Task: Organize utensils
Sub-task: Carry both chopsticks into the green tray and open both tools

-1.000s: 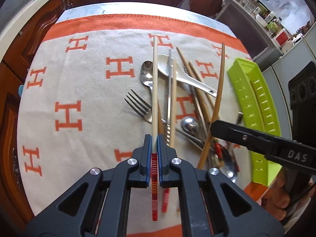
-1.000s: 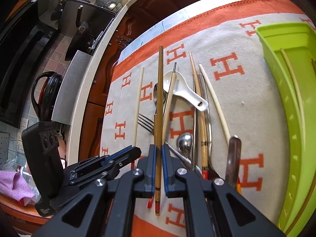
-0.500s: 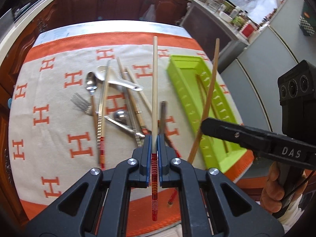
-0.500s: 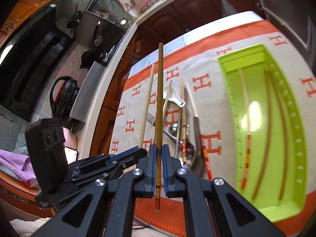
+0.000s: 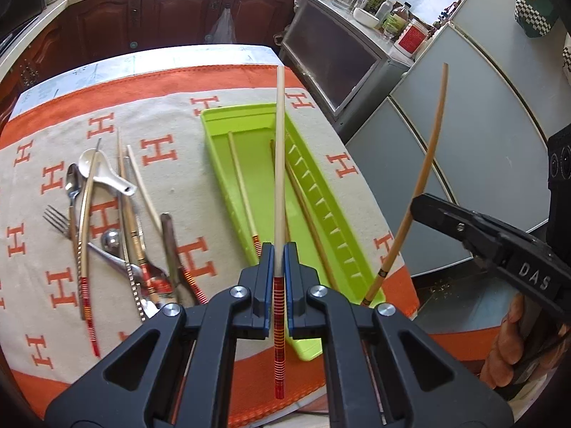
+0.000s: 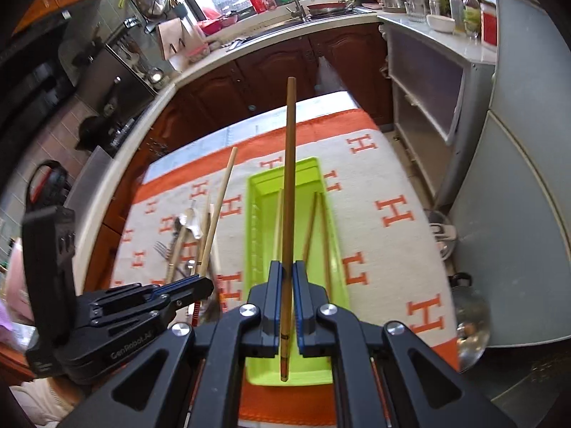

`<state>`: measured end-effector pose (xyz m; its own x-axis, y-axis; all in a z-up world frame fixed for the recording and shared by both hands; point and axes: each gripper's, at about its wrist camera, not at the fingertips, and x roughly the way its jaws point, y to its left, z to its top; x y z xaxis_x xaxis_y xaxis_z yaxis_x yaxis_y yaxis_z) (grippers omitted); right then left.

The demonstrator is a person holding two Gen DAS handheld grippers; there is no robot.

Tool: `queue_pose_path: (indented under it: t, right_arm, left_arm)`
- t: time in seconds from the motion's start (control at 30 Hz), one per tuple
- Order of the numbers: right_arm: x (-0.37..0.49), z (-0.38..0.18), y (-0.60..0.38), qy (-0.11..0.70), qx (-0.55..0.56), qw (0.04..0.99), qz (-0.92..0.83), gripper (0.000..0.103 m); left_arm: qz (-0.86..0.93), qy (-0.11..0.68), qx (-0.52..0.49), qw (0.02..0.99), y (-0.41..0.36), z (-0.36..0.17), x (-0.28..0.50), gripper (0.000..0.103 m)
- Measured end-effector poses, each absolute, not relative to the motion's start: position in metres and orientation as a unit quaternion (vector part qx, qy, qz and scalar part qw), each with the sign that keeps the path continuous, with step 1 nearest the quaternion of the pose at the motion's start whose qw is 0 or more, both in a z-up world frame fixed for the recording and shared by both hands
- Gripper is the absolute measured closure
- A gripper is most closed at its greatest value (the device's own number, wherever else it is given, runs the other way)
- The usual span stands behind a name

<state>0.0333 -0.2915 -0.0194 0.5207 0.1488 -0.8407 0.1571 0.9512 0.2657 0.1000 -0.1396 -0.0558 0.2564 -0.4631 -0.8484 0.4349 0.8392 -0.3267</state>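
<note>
since the earlier frames both claws had swung off the utensil pile & over to the green tray [image 5: 249, 116], each carrying its stick along. left claw [image 5: 279, 278] was pinched on a pale chopstick w/ red-striped end [image 5: 279, 178], held in the air above the tray, tip pointing away over the tray's far end. right claw [image 6: 288, 297] was pinched on a darker bamboo chopstick [image 6: 289, 185], also up in the air, lined up roughly along the tray's length in the right wrist view; in the left wrist view it showed off to the right, past the tray's edge, so exact position over the tray was hard to call. neither stick touched the tray yet. progress: looked partway. tray already held approx 3 chopsticks lying lengthwise, one pale w/ striped end, the others brown. left on the orange-and-cream cloth [image 5: 171, 192] covering the counter, beside the tray: white ceramic spoon [image 5: 103, 176], fork [image 5: 57, 219], metal spoons [image 5: 111, 240], a few more chopsticks incl. a striped one [image 5: 84, 235], plus a dark-handled piece, all in a loose overlapping heap. so the 2 held sticks needed setting down, then most of the pile still needed sorting, probably several more trips.
</note>
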Motion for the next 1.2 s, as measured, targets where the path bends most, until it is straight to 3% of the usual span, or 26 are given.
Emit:
queue_pose_path:
  t: [0.2,0.7,0.87,1.2]
  right_arm:
    - [0.054,-0.046,-0.289,0.519,0.120,0.846,-0.008,0.098]
    - [0.082,-0.091,-0.292,0.554,0.174,0.814,0.019,0.097]
    - [0.085,-0.095,-0.297,0.555,0.201,0.807,0.015,0.089]
    - [0.069,-0.091,-0.299,0.550,0.212,0.808,0.008,0.089]
  left_arm:
    - [-0.268,0.552,-0.012,0.790,-0.165,-0.076,0.111,0.099]
    - [-0.235,0.585,-0.035,0.775,-0.168,-0.119,0.131,0.099]
    - [-0.232,0.594,-0.043,0.769,-0.168,-0.124,0.134,0.099]
    - [-0.239,0.598,-0.023,0.765,-0.161,-0.116,0.124,0.099]
